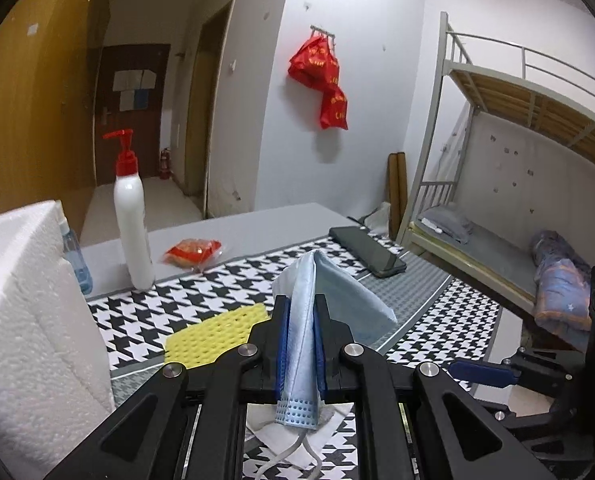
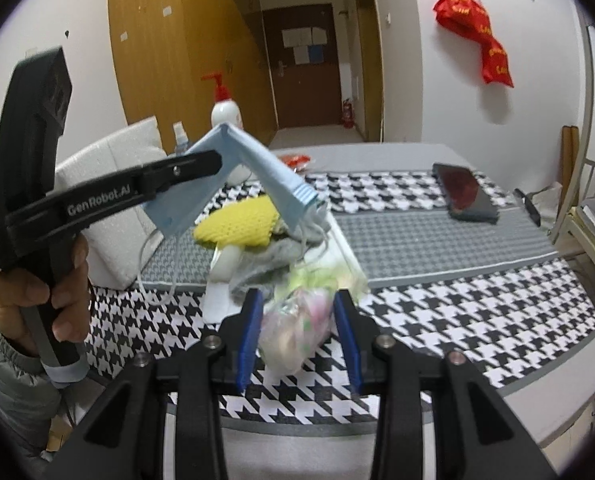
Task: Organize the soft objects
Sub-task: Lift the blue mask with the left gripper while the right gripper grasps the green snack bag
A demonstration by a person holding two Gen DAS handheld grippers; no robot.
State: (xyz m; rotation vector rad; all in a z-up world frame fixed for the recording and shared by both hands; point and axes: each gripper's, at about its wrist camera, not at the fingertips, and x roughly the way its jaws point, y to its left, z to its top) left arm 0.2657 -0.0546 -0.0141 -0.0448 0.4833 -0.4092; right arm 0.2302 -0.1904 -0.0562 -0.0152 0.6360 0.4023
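Left tool (image 1: 301, 316) clamped on a folded blue face mask (image 1: 329, 292), right tool (image 2: 297, 320) gripping a clear plastic bag (image 2: 293, 332); dangling ear loops (image 2: 157, 272) may snag the sponge (image 2: 237, 224).

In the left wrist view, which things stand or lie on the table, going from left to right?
White foam block → blue spray bottle → white pump bottle → red snack packet → black phone.

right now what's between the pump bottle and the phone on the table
In the left wrist view, a red snack packet lies on the grey tabletop between the pump bottle and the phone; the rest is bare.
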